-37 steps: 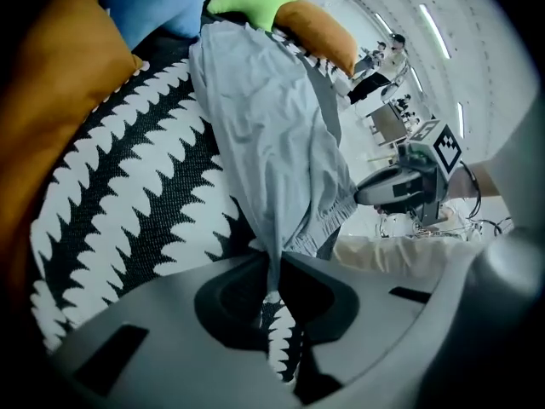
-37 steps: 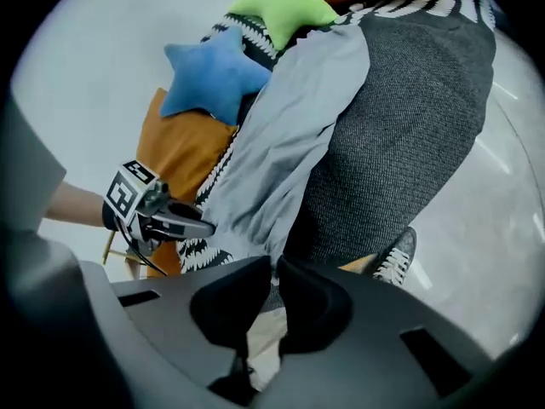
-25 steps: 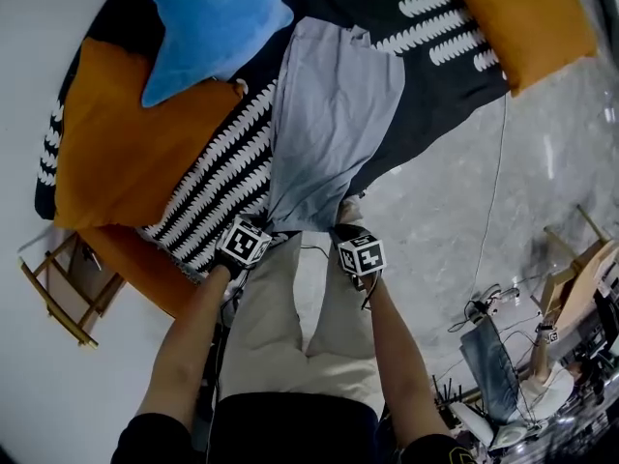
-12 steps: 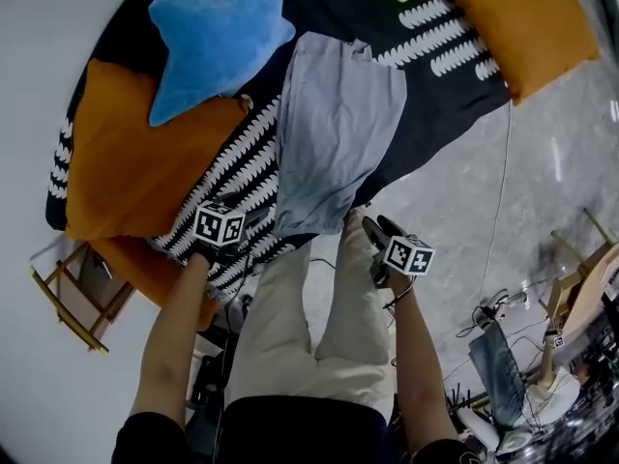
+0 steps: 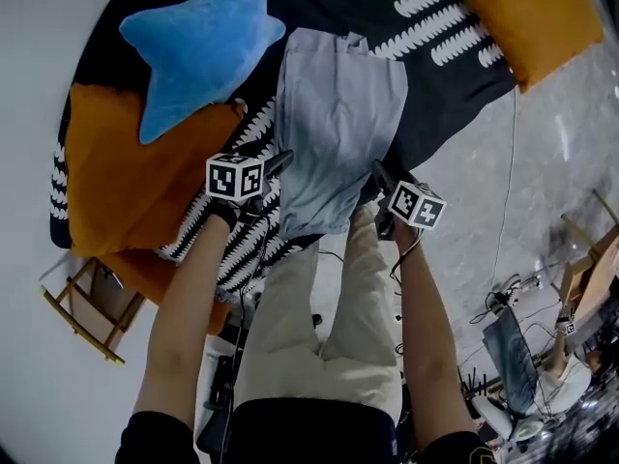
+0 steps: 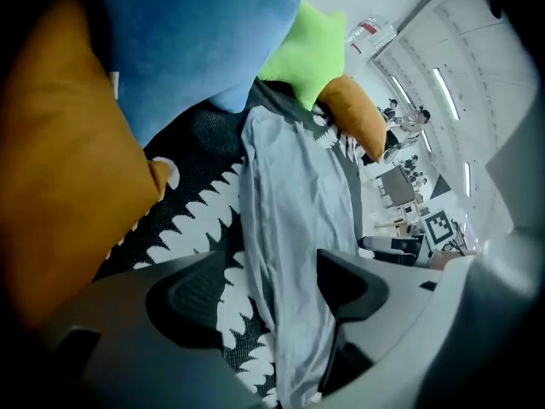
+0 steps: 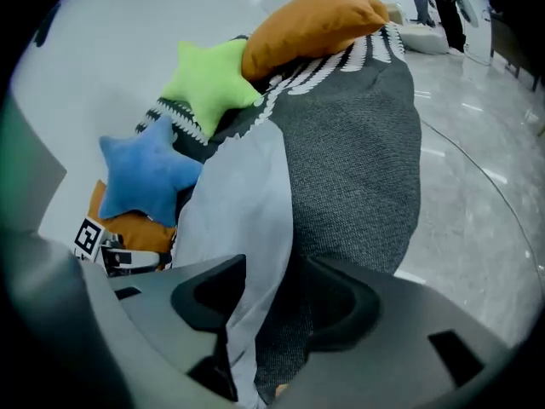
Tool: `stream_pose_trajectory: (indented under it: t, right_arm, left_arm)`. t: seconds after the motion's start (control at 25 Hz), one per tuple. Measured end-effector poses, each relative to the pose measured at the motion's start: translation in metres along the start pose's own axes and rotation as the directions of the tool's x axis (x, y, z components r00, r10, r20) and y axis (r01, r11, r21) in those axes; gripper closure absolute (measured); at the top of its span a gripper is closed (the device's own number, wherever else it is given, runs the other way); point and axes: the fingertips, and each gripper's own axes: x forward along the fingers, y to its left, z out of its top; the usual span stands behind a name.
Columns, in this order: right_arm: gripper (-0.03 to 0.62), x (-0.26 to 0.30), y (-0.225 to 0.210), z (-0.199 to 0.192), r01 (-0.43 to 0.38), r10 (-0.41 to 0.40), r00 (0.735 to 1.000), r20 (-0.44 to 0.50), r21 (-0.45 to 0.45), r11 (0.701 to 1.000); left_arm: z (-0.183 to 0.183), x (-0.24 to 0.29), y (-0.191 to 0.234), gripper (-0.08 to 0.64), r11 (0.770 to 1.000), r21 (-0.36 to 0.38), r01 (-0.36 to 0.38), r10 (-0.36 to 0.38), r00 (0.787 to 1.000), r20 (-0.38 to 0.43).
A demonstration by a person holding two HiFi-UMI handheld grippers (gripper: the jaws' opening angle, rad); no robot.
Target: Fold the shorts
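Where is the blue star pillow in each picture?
Head view: the blue star pillow is at the upper left.
Left gripper view: it fills the top, left of middle.
Right gripper view: it is small, at the middle left.
Shared landmark: the grey shorts lie just right of the pillow in all three.

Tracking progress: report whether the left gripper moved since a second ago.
Yes: left gripper, jaws just opened astride the shorts' edge, moved from their hem up their left side.
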Motion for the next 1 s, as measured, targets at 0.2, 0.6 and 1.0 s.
stream_pose_trajectory:
  t: [0.2,0.6,1.0]
  right_arm:
    - [0.345,0.011,0.018,0.012,0.009,-0.01,1.0,-0.017,-0.087,0.996]
    - [0.36,0.034,0.048,-0.028,-0.045,0.021,0.991,-0.132,-0.178,0.983]
    - [0.485,0.041,0.045,-0.038,-0.059,0.026,0.984,-0.179,-0.178,0.982]
  left_arm:
    - [-0.006,0.014,-0.001,0.217,0.995,0.091,-0.034,0.04,0.997,-0.067]
    - [-0.011,0.019,-0.006,0.277,0.98,0.169,-0.101,0.111,0.993,-0.05]
    - [-0.041,0.037,-0.011,0.471,0.93,0.317,-0.185,0.228,0.968,-0.104]
